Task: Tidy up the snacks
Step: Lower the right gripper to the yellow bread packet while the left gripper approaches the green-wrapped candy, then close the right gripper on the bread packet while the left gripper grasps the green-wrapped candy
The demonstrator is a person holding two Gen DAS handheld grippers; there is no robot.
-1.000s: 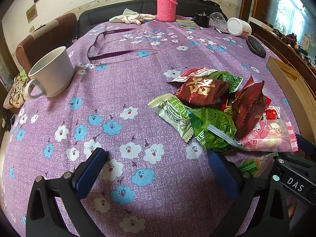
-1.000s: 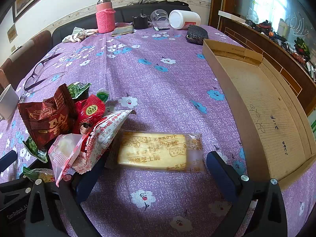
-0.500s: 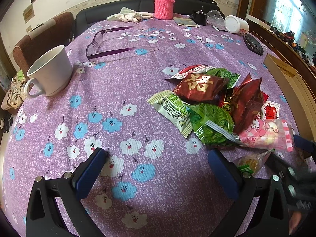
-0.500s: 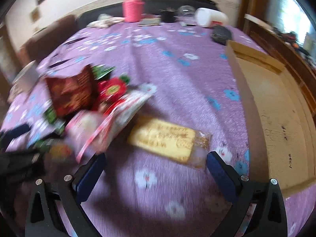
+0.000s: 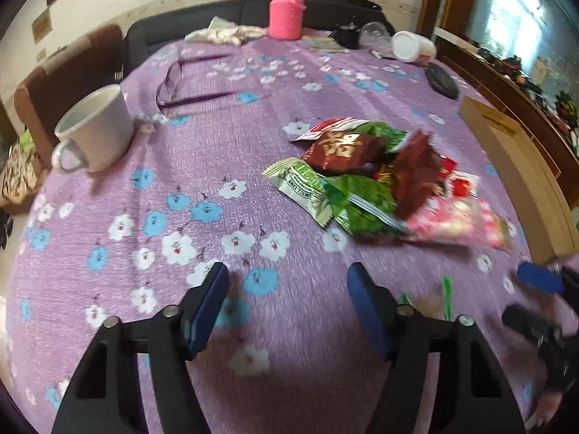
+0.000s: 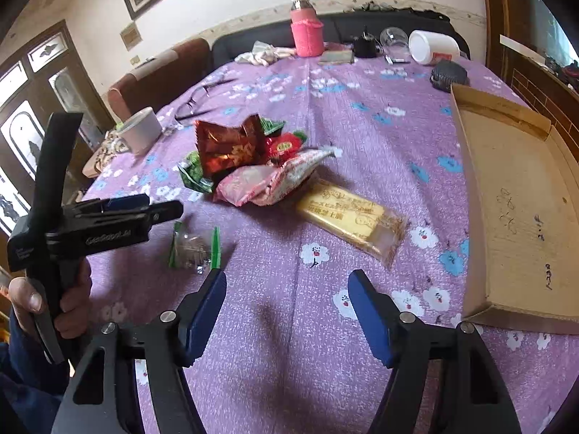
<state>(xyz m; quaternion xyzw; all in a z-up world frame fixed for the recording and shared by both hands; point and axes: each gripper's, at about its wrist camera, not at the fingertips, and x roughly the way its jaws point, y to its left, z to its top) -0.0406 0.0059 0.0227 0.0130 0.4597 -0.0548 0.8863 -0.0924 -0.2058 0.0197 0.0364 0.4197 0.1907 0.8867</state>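
Observation:
A heap of snack packets [image 5: 362, 173] [image 6: 253, 159], red, green and pink, lies mid-table. To its right rests a yellow biscuit pack [image 6: 347, 217], and nearer me a small clear packet with green edges [image 6: 195, 246] [image 5: 427, 300]. A shallow cardboard tray [image 6: 514, 199] [image 5: 517, 166] stands at the right. My left gripper [image 5: 287, 303] hovers over bare cloth short of the heap, its jaws closing on nothing. My right gripper [image 6: 287, 303] is short of the biscuit pack, its jaws also closing with nothing between them.
A white mug [image 5: 94, 130], glasses [image 5: 181, 83], a pink bottle [image 5: 286, 11], a white jar [image 5: 412, 47] and a black pouch [image 5: 441, 81] sit on the flowered purple cloth. A hand [image 6: 54, 296] holds the left gripper at the left in the right wrist view.
Both pairs of jaws have narrowed from fully wide. The right gripper pulled back and turned, so the biscuit pack now lies farther ahead. The left gripper drew back slightly.

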